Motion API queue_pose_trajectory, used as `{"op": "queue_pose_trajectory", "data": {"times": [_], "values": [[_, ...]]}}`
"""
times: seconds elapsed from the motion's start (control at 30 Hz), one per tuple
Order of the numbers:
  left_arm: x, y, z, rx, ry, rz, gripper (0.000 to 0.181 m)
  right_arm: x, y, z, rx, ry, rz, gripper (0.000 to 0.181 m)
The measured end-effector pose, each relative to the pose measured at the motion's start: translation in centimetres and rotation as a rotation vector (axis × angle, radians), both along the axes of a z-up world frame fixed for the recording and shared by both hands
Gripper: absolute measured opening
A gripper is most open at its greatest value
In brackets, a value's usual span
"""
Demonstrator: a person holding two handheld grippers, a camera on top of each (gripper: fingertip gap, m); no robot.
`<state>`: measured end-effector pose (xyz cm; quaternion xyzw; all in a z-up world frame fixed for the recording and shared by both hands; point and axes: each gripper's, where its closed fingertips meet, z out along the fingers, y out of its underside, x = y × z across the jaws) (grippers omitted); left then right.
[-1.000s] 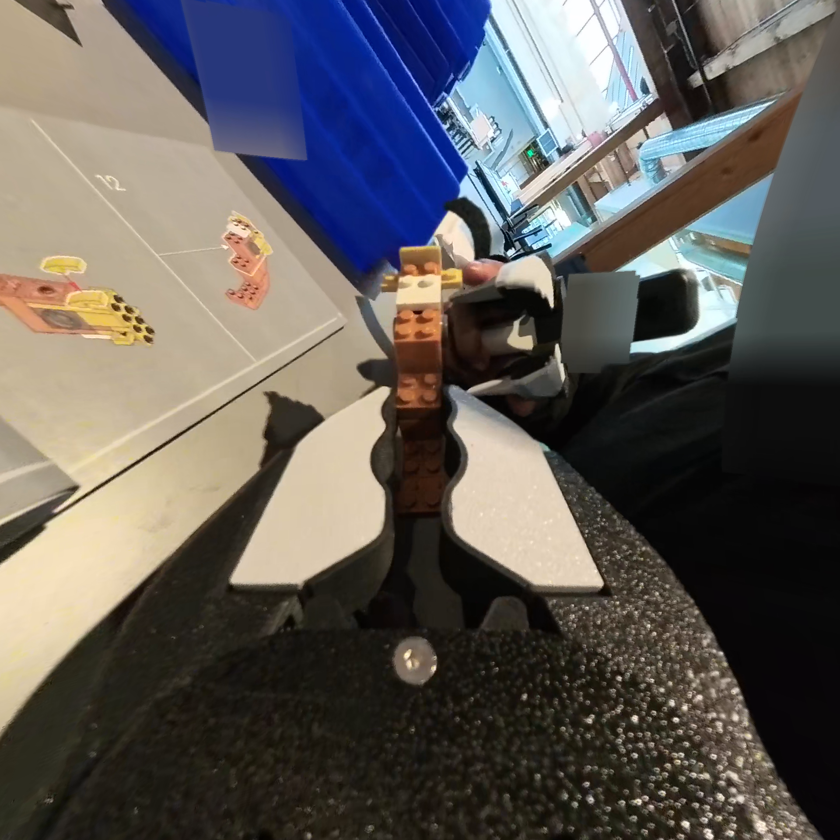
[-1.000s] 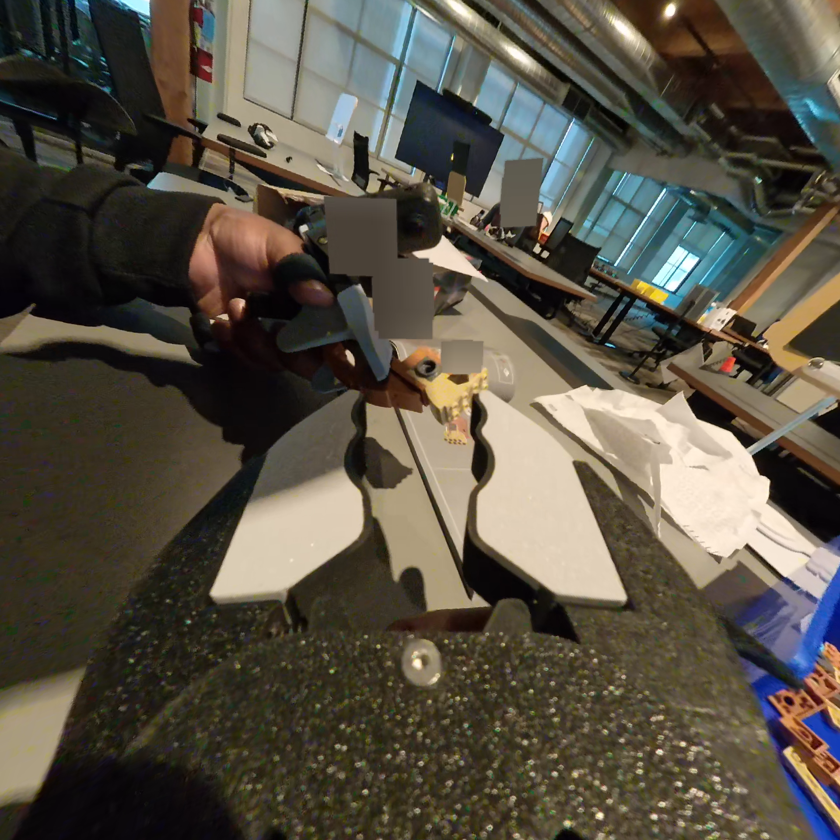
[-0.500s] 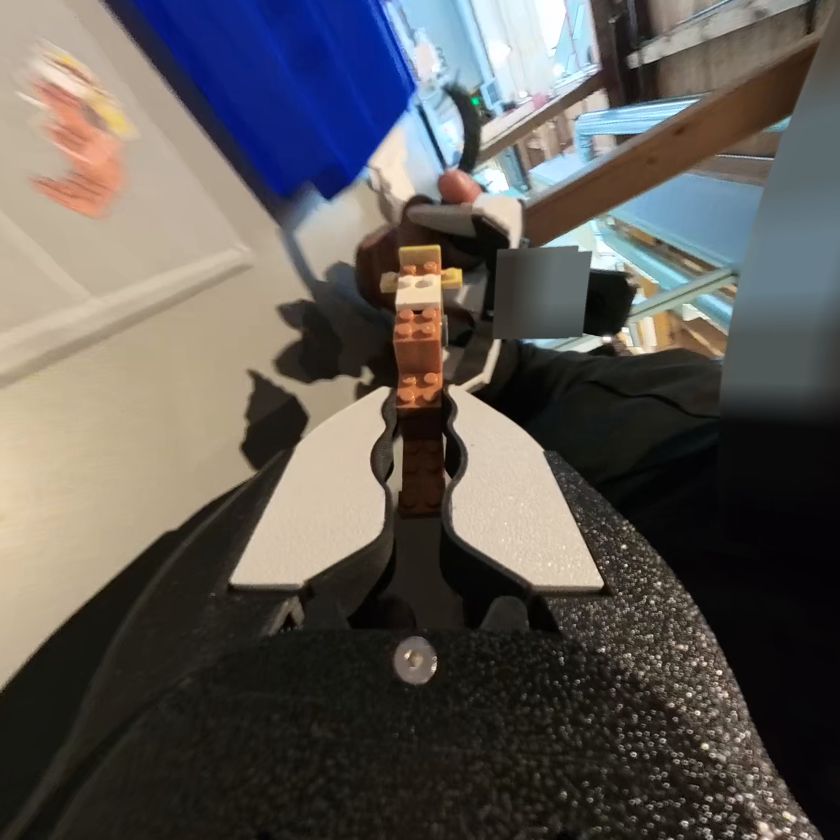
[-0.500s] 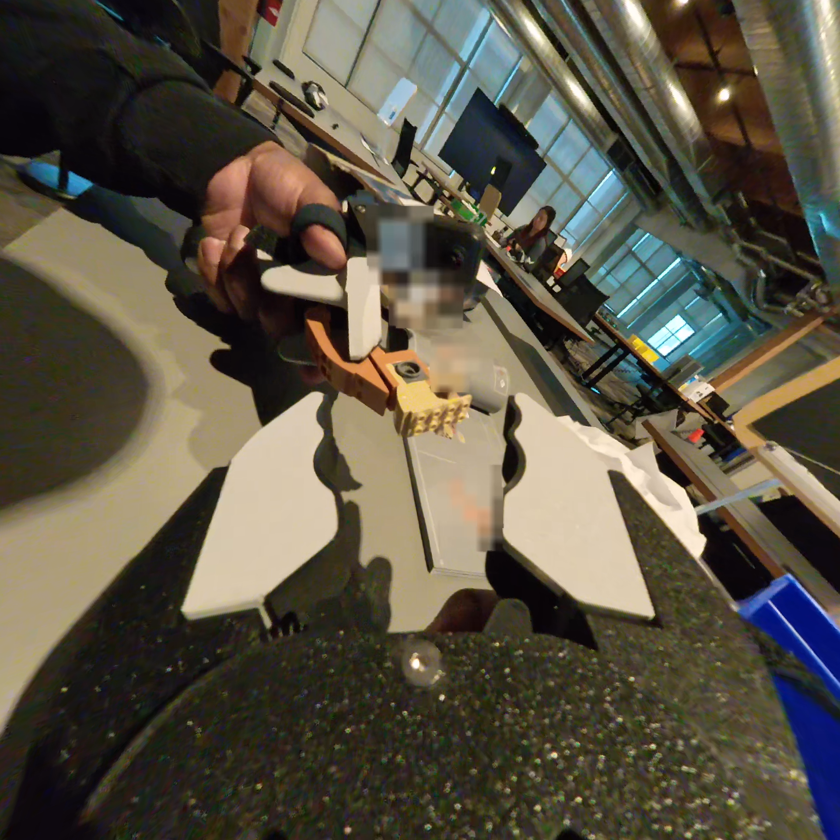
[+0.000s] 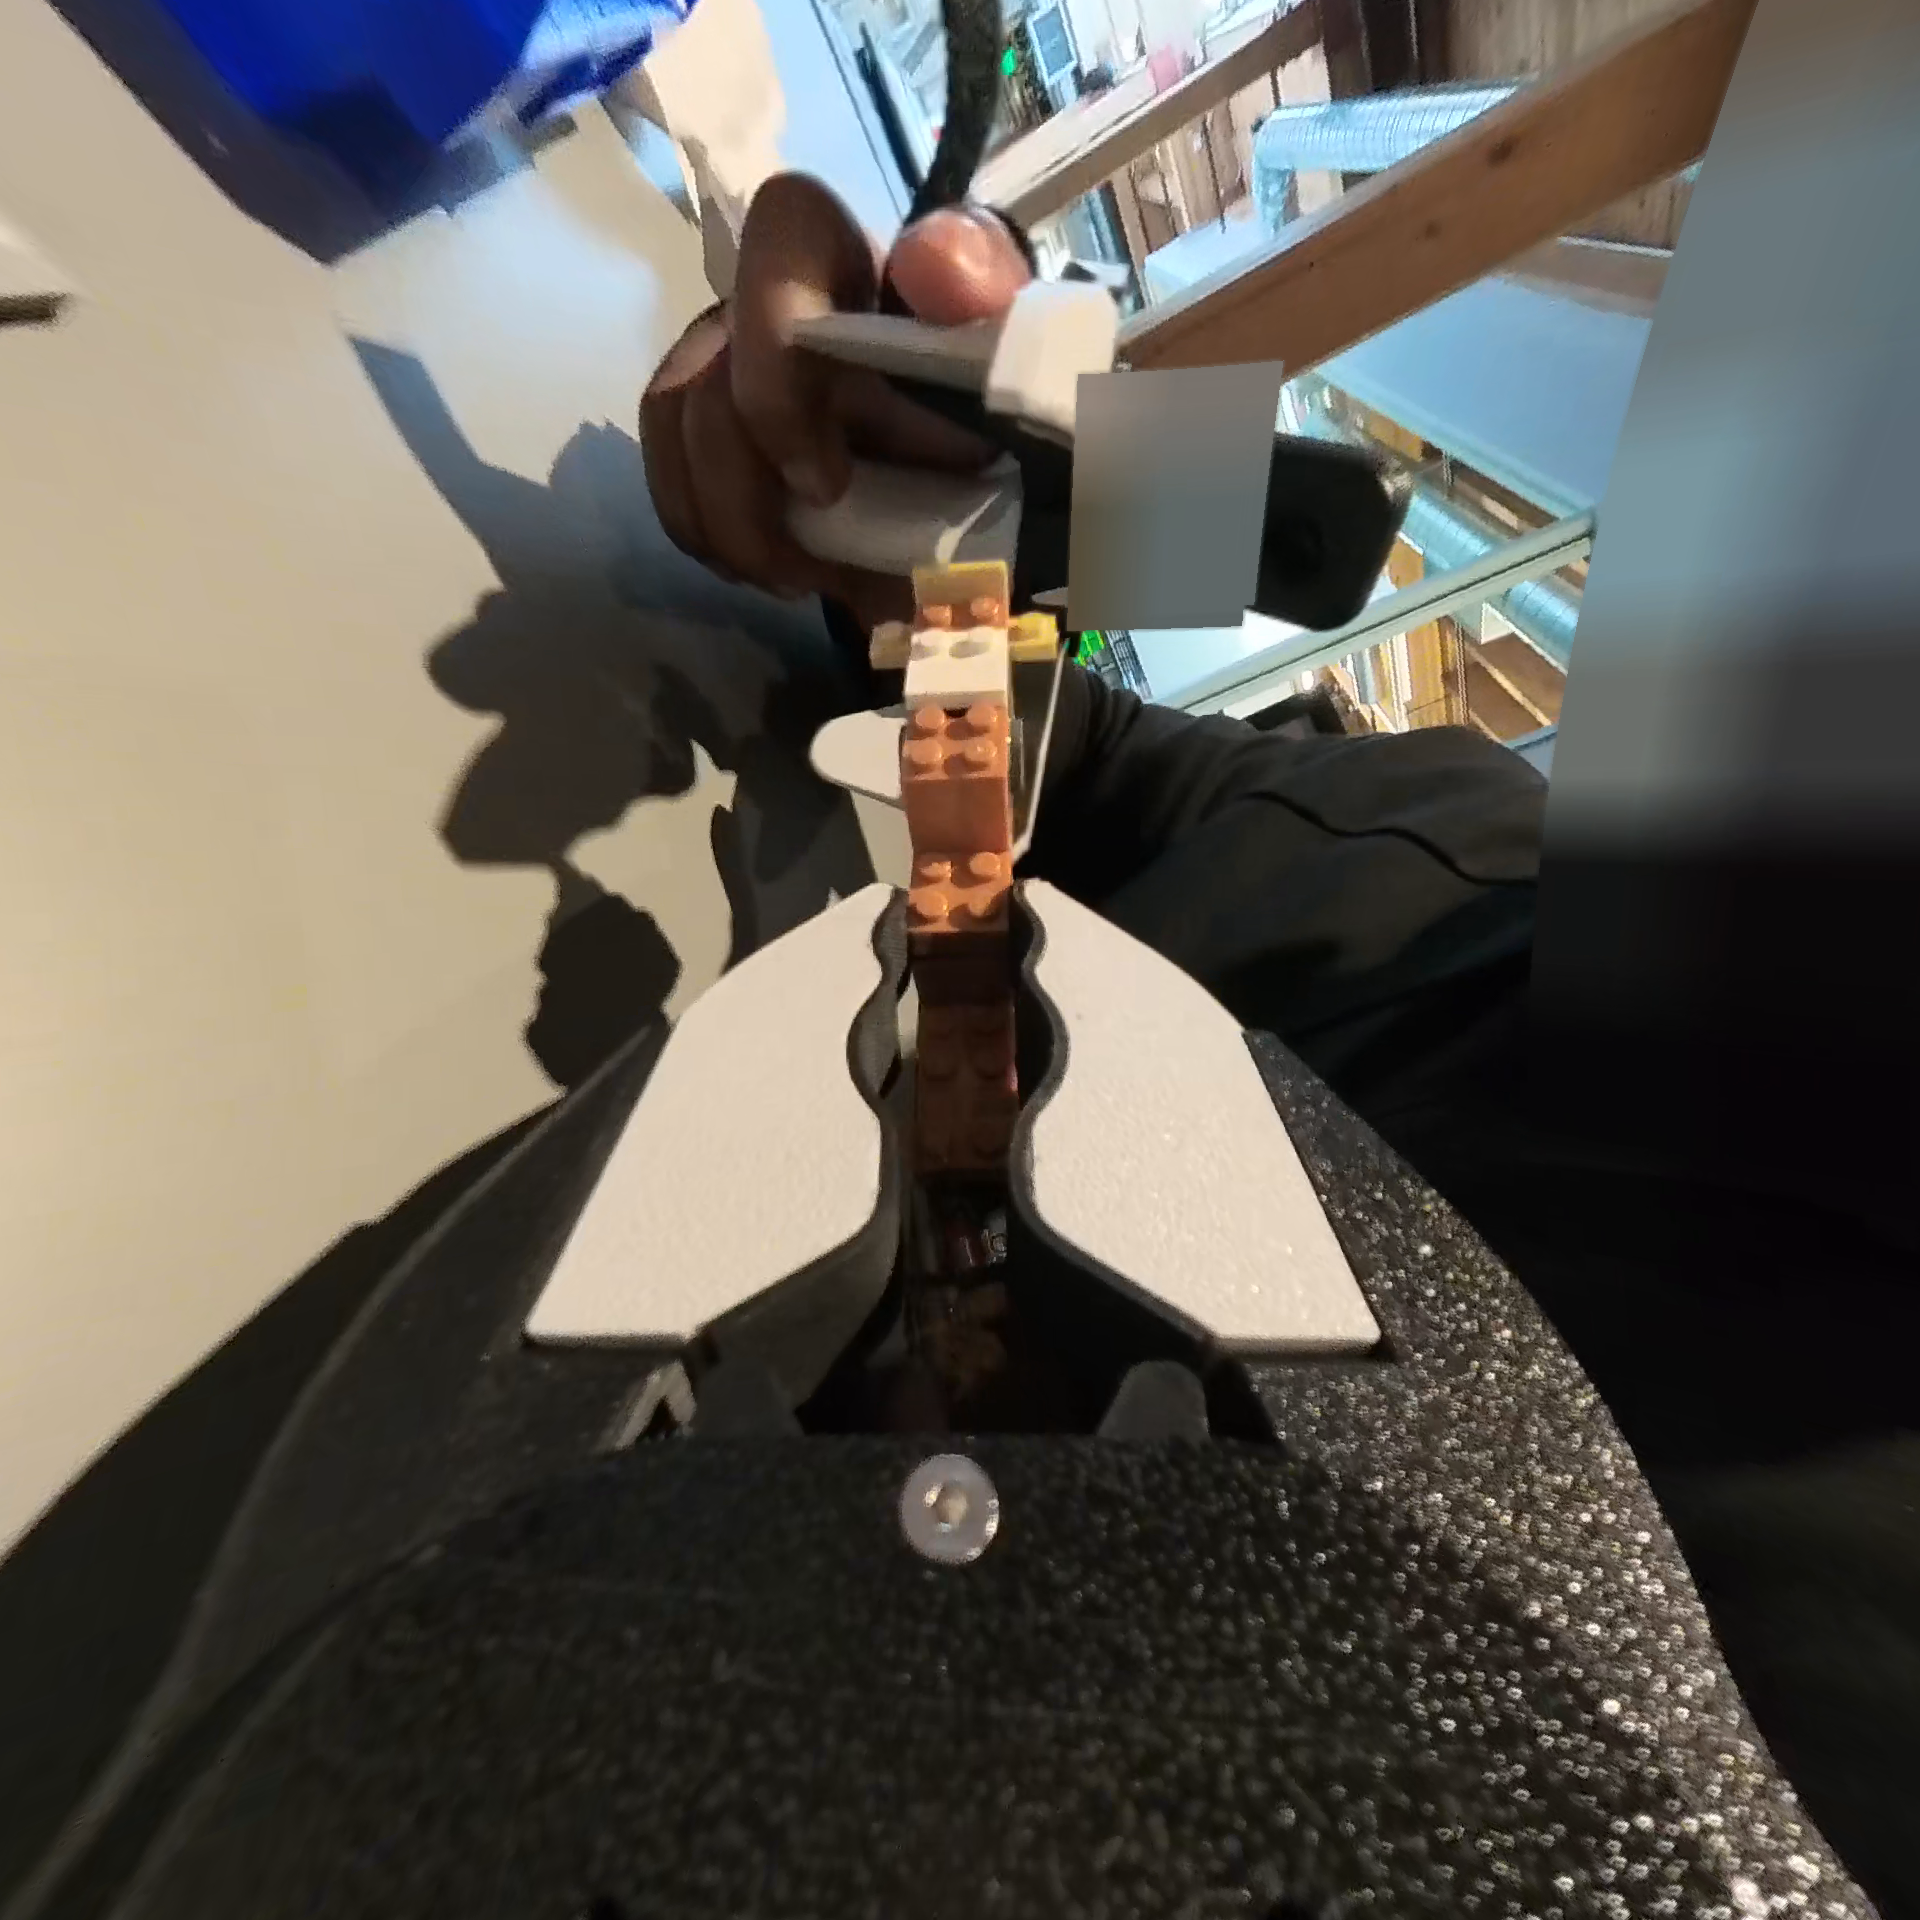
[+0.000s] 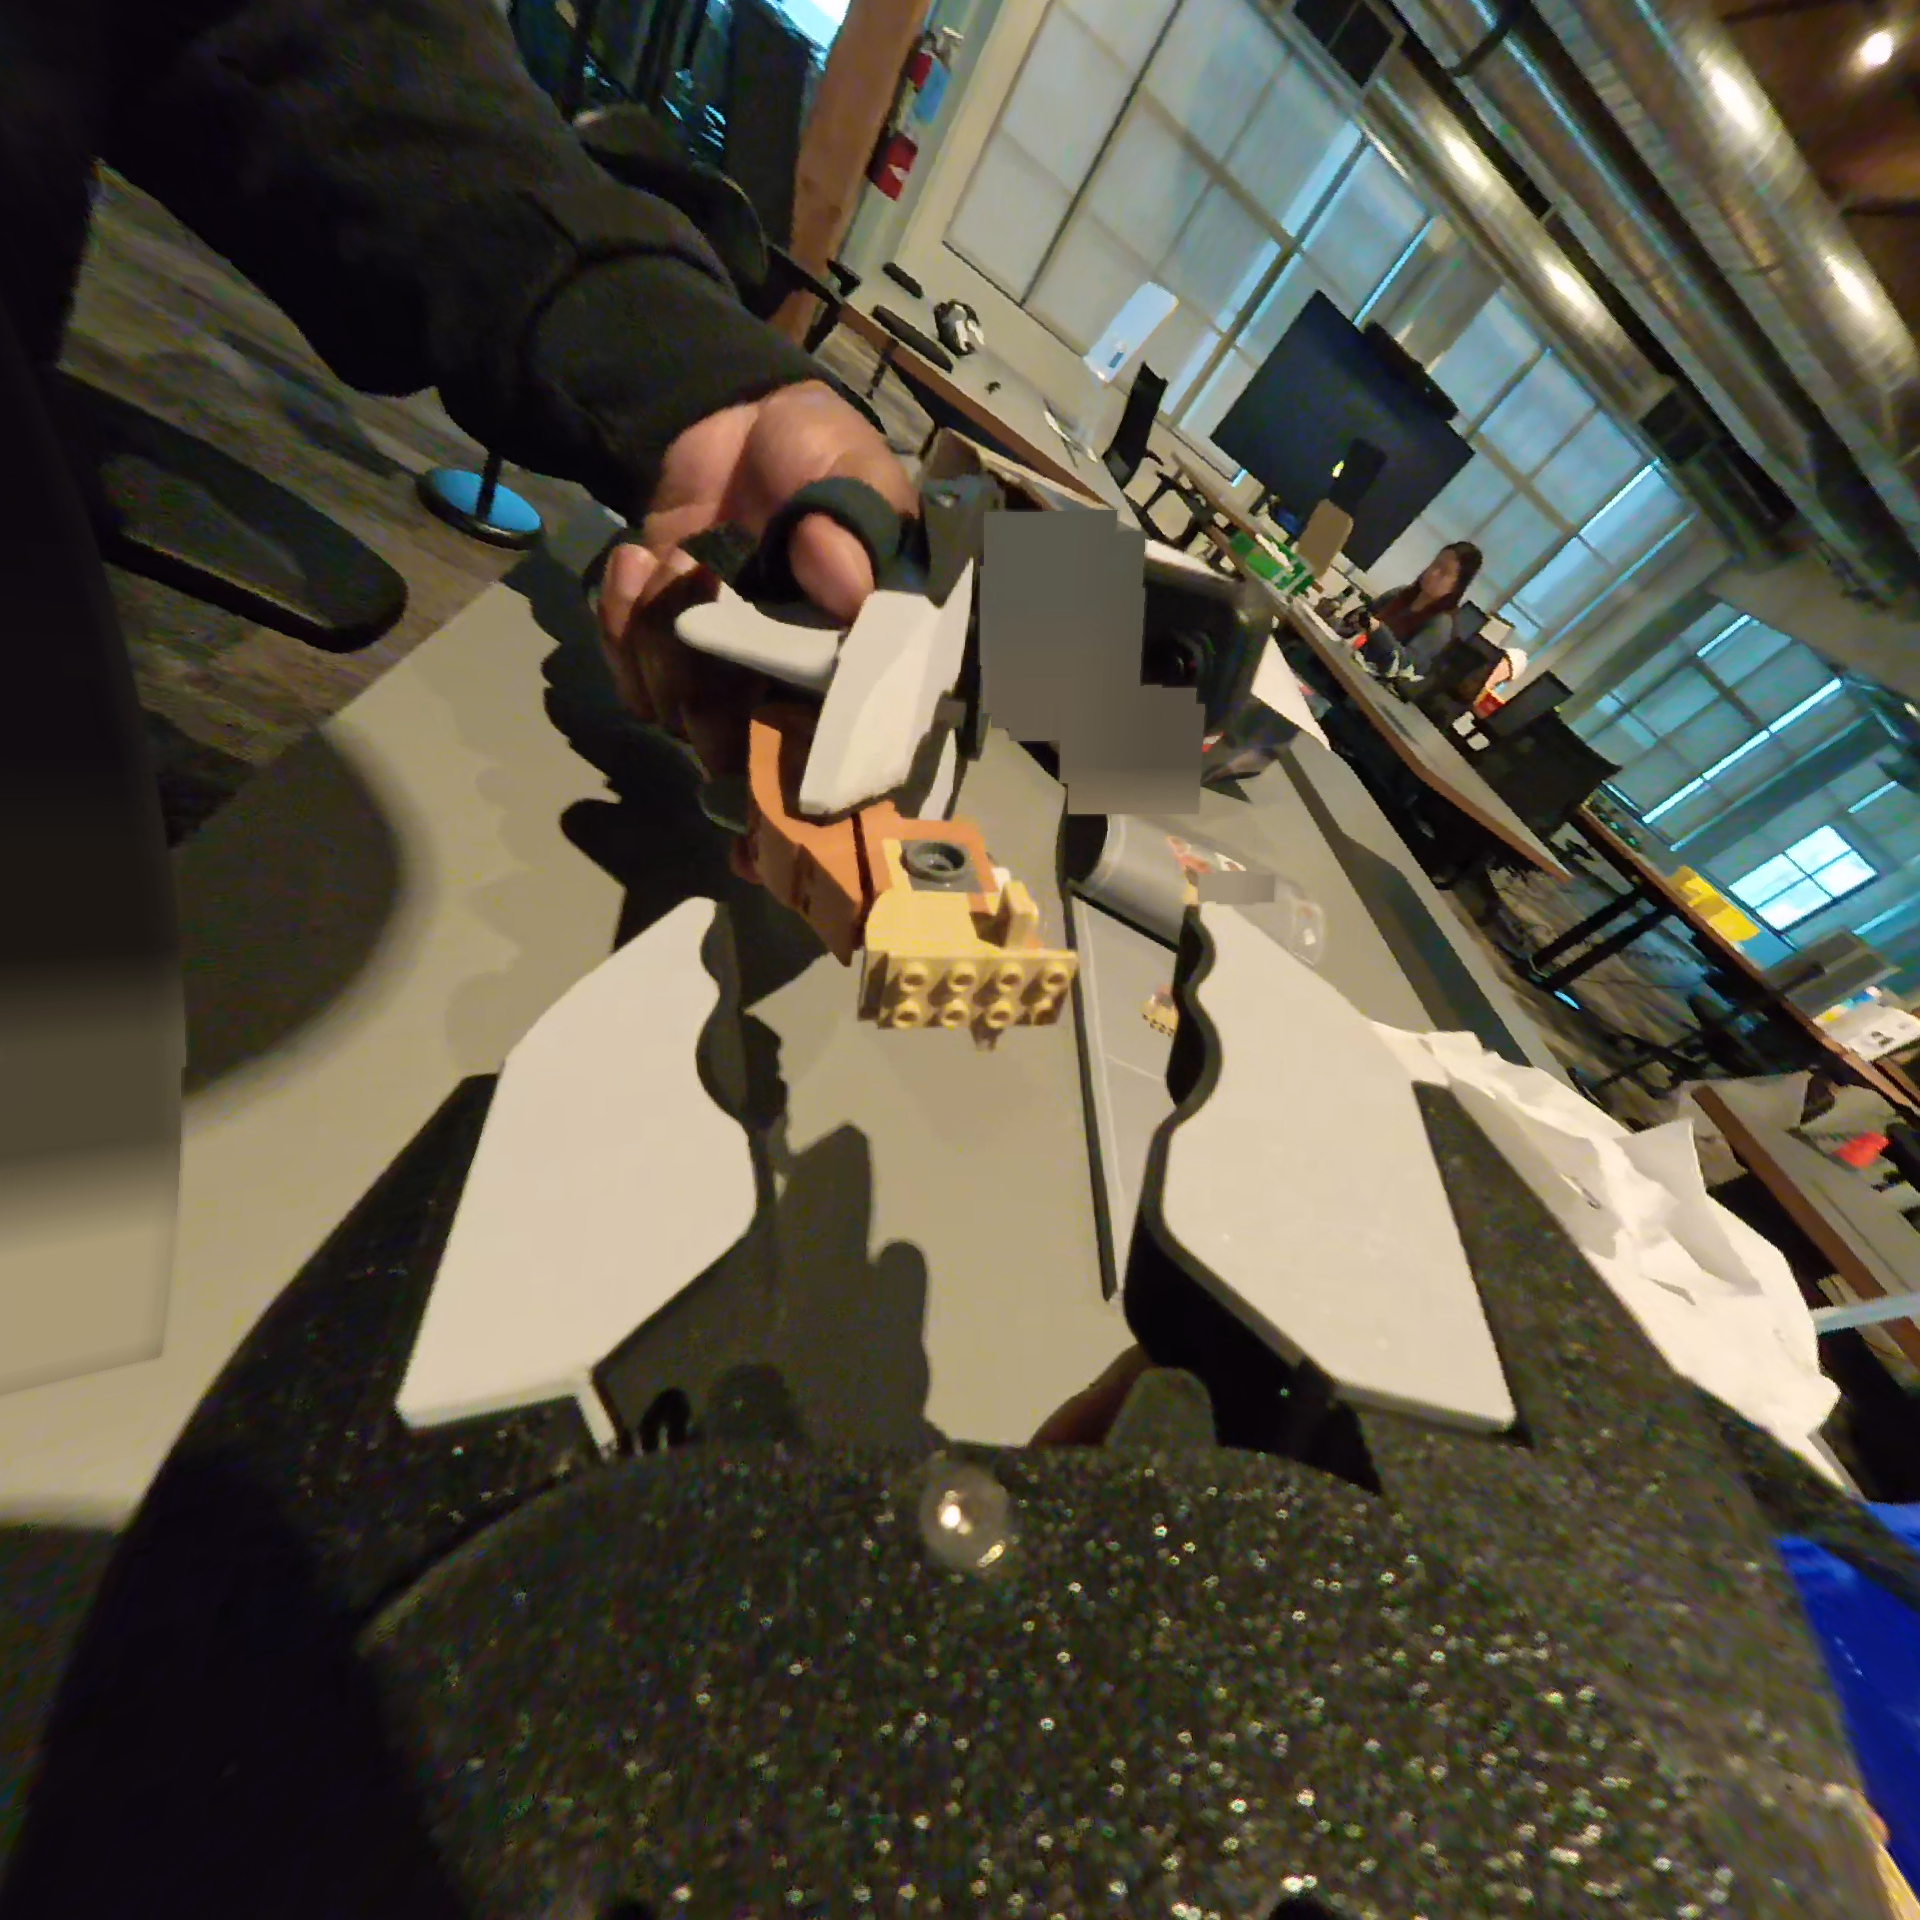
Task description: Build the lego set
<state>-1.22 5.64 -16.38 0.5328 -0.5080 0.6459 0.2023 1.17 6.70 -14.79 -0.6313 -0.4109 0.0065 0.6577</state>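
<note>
Two grippers: left gripper [image 5: 958, 914] fingers clamp lego assembly [image 5: 956, 790]; right gripper [image 6: 951, 977] fingers wide, empty.

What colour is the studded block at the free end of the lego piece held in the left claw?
Tan, on the lego piece; the right wrist view shows it best.

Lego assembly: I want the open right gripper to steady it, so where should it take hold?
Judging by its pose, grip the tan studded block at the free end of the Lego assembly, across its sides; the left gripper covers the brown end.
</note>
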Motion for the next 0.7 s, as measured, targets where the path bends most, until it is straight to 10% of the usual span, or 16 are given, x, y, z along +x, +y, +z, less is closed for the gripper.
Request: {"op": "queue_pose_trajectory", "data": {"times": [0.7], "values": [[-0.5,-1.4,-1.0,0.045,0.033,-0.085,0.017,-1.5,-1.0,-1.9,-0.095,-0.052,0.090,0.048]]}}
